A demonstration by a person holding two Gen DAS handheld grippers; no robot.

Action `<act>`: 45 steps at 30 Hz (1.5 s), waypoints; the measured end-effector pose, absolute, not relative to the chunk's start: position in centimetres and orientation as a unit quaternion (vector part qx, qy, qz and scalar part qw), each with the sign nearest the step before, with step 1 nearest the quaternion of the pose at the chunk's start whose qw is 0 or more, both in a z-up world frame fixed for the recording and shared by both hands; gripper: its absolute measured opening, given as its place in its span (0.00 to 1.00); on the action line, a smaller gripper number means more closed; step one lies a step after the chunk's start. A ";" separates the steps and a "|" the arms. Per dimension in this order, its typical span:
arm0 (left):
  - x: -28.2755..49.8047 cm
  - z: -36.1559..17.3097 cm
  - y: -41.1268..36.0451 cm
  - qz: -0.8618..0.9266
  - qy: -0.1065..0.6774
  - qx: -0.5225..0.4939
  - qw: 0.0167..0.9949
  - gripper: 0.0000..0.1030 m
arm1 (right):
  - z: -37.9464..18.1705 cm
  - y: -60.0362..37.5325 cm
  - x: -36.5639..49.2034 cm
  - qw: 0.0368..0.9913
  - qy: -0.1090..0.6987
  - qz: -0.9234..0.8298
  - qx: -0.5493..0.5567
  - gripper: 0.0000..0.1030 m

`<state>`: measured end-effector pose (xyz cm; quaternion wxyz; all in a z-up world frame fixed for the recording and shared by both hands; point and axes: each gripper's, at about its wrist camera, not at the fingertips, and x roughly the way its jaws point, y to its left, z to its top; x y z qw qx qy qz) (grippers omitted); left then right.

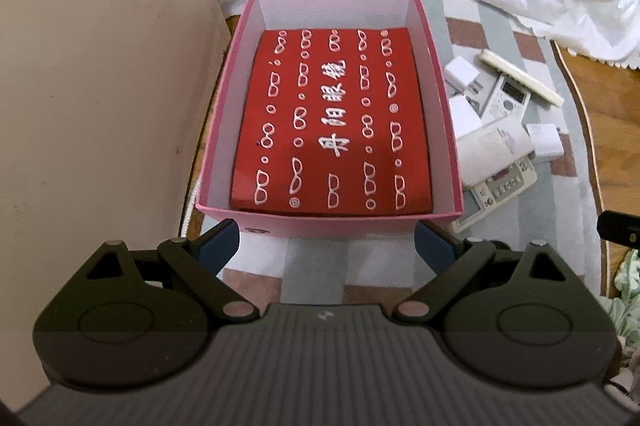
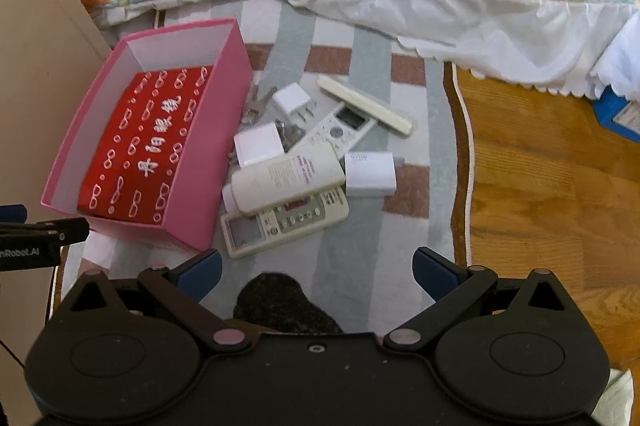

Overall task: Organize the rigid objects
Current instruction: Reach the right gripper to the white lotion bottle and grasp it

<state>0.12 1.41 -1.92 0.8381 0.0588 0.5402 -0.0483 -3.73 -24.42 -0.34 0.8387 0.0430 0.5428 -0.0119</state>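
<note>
Left to right. The left claw (image 1: 327,246) is spread wide and empty, its pads flanking the near wall of the pink box (image 1: 452,154), which stands on the striped rug (image 2: 352,266) beside a beige panel. Inside the box lies only a red item printed with glasses motifs (image 1: 332,122), flat on the bottom; whether this counts as a sorted piece or as lining cannot be told.

Just to the right of the box, the loose pile is untouched on the rug: keys (image 2: 256,106), two white plug adapters (image 2: 292,100) (image 2: 256,144), a white bottle (image 2: 288,176) lying across a large remote (image 2: 280,222), a second remote (image 2: 340,126), a cream bar-shaped piece (image 2: 364,104) and a white charger (image 2: 370,174).

The right claw (image 2: 316,270) hovers near the pile, released and holding nothing.

Judgement: task at or near its start; every piece of the pile remains to be boxed.
</note>
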 end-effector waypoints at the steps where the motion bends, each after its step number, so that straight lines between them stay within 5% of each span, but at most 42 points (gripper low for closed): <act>1: 0.2 -1.6 1.7 -0.046 0.536 0.057 0.841 0.92 | 0.0 -24.3 -3.8 0.845 0.534 -0.005 0.036 1.00; 12: 1.5 2.0 5.2 -0.089 0.479 0.079 0.870 0.91 | 3.9 -22.9 -4.1 0.886 0.399 0.203 -0.120 1.00; 23: 8.5 -2.8 7.3 -0.074 0.543 0.049 0.835 0.88 | -2.7 -21.8 0.8 0.832 0.458 0.288 -0.121 0.98; 27: 10.8 -5.7 7.5 -0.048 0.569 0.055 0.819 0.69 | -6.1 -21.9 2.4 0.814 0.486 0.298 -0.110 0.94; 31: 11.8 -7.4 7.3 -0.033 0.575 0.085 0.813 0.67 | -8.9 -22.4 4.1 0.805 0.509 0.278 -0.128 0.95; 37: 12.3 -9.5 7.7 -0.032 0.599 0.078 0.796 0.50 | -10.4 -22.9 5.8 0.775 0.482 0.334 -0.237 0.95; 41: 12.6 -10.7 7.9 -0.021 0.604 0.096 0.791 0.24 | -11.3 -23.0 7.3 0.734 0.474 0.393 -0.287 0.91; 43: 12.6 -11.2 7.8 -0.002 0.592 0.138 0.794 0.25 | -12.2 -23.2 8.3 0.711 0.488 0.415 -0.289 0.86; 45: 12.8 -11.3 8.1 -0.012 0.595 0.126 0.794 0.15 | -13.0 -23.1 9.0 0.692 0.496 0.431 -0.299 0.83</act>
